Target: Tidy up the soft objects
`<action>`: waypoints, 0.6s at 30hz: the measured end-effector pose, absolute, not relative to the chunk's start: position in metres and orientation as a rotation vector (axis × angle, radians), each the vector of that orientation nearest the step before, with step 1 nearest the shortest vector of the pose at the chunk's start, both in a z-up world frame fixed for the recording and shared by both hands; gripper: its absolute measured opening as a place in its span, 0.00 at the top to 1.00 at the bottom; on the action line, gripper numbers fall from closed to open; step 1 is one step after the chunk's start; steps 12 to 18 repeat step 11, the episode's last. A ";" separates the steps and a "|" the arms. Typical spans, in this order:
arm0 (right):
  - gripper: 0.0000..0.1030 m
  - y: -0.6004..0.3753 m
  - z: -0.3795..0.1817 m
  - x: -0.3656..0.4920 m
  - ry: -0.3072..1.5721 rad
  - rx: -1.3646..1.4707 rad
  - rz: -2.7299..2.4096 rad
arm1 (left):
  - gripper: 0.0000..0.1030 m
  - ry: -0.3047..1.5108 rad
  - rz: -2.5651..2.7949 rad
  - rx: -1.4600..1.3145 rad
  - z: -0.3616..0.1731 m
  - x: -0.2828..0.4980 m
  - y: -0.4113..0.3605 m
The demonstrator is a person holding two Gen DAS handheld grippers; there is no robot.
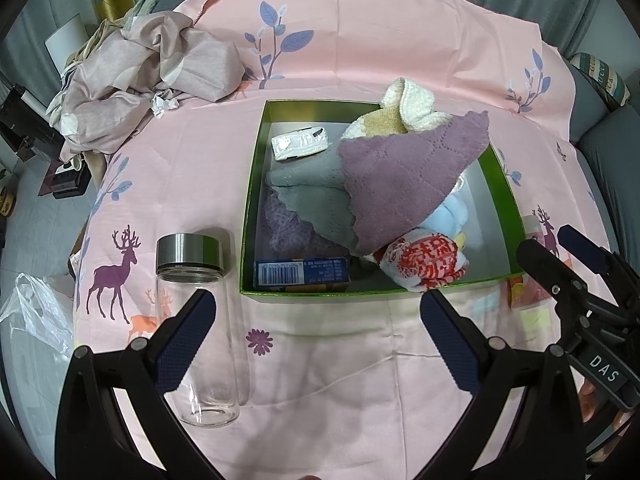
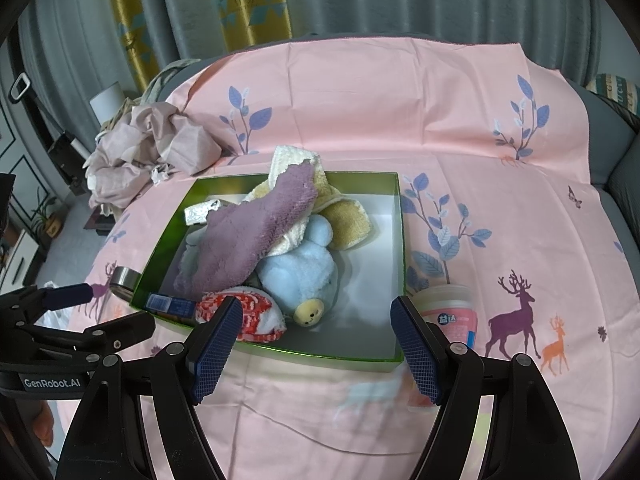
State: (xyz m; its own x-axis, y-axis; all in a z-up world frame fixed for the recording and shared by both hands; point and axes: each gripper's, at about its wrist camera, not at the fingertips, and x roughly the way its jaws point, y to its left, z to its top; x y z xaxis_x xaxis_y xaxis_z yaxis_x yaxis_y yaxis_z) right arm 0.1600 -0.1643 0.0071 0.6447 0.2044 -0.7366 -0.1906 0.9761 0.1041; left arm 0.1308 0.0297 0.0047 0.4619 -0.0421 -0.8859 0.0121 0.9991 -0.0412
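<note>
A green box (image 1: pixel 252 208) (image 2: pixel 400 240) on the pink sheet holds soft things: a purple cloth (image 1: pixel 404 176) (image 2: pixel 248 236), a grey cloth (image 1: pixel 308 200), a cream and yellow towel (image 1: pixel 408 104) (image 2: pixel 344 220), a light blue plush toy (image 2: pixel 304 276) (image 1: pixel 452 216) and a red-and-white cloth (image 1: pixel 424 260) (image 2: pixel 256 312). My left gripper (image 1: pixel 316 328) is open and empty in front of the box. My right gripper (image 2: pixel 316 348) is open and empty at the box's near edge; it also shows at the right of the left wrist view (image 1: pixel 560 252).
A glass jar with a steel lid (image 1: pixel 196 312) lies left of the box. A blue carton (image 1: pixel 300 274) and a white packet (image 1: pixel 300 144) sit inside the box. A pink tub (image 2: pixel 452 312) stands right of it. Crumpled bedding (image 1: pixel 148 80) lies far left.
</note>
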 end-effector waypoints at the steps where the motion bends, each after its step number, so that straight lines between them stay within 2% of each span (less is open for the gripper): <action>1: 0.25 -0.164 0.007 0.160 0.842 0.017 0.224 | 0.01 1.090 -0.034 -0.032 0.005 0.131 0.030; 18: 0.25 -0.166 0.007 0.161 0.841 0.017 0.224 | 0.01 1.069 -0.034 -0.044 0.007 0.131 0.032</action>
